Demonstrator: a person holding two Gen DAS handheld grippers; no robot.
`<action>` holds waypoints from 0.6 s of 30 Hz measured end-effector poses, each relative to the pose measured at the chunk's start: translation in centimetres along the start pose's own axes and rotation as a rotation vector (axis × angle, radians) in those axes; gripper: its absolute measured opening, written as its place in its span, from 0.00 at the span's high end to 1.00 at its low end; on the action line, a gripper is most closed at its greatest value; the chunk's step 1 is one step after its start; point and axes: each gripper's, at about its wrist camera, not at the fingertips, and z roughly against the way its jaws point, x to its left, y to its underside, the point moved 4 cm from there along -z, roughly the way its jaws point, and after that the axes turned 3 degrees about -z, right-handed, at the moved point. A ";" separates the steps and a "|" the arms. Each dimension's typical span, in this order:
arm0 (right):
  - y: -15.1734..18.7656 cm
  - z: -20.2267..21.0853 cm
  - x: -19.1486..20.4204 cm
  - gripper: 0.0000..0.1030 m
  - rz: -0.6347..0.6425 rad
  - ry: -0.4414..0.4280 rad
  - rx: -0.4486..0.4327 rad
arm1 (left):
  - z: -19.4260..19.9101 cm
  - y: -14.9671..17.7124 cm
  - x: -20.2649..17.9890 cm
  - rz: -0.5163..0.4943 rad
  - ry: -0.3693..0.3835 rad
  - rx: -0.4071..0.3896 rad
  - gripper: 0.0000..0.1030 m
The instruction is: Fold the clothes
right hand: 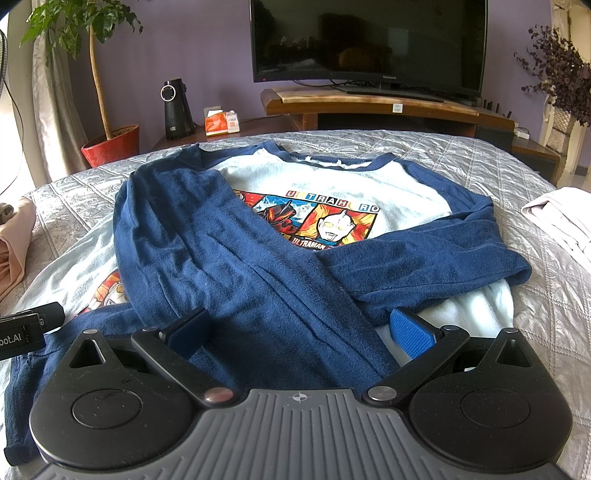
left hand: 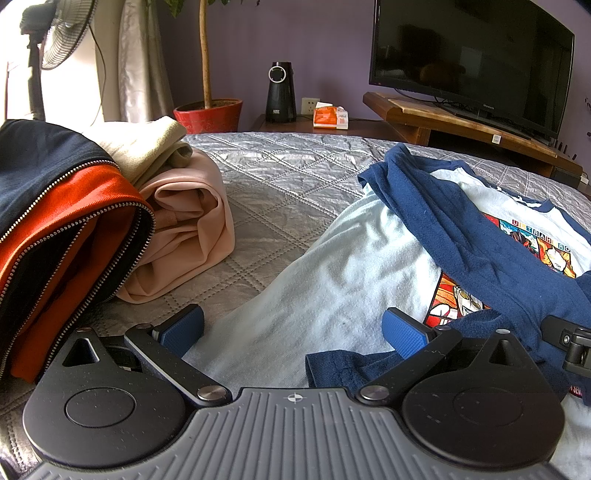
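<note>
Hovering both grippers over the shirt (right hand: 332,177), which lies face-up on the bed (right hand: 480,155) with both blue sleeves (right hand: 221,240) crossed over the chest. Risk — a pinch at the hem could drag the loose sleeves out of place and undo the fold. My left gripper (left hand: 293,328) and right gripper (right hand: 301,328) both stand wide apart, empty, low over the cloth — whether they touch it I cannot tell.

wall (right hand: 207,44) – purple, upper frame | television (right hand: 369,40) – dark, top centre on wooden stand (right hand: 369,101) | potted tree in red pot (right hand: 110,146) at left | curtain (left hand: 142,59) and fan (left hand: 62,33) upper left, daylight behind | grey quilted bedspread (left hand: 280,173) across middle
</note>
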 end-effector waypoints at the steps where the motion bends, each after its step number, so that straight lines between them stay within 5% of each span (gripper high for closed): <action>1: 0.0 0.0 0.0 0.00 0.000 0.000 0.000 | 0.0 0.0 0.0 0.000 0.000 0.000 0.00; 18: 0.0 0.0 0.0 0.00 0.000 0.000 0.000 | 0.0 0.0 0.0 0.000 0.000 0.000 0.00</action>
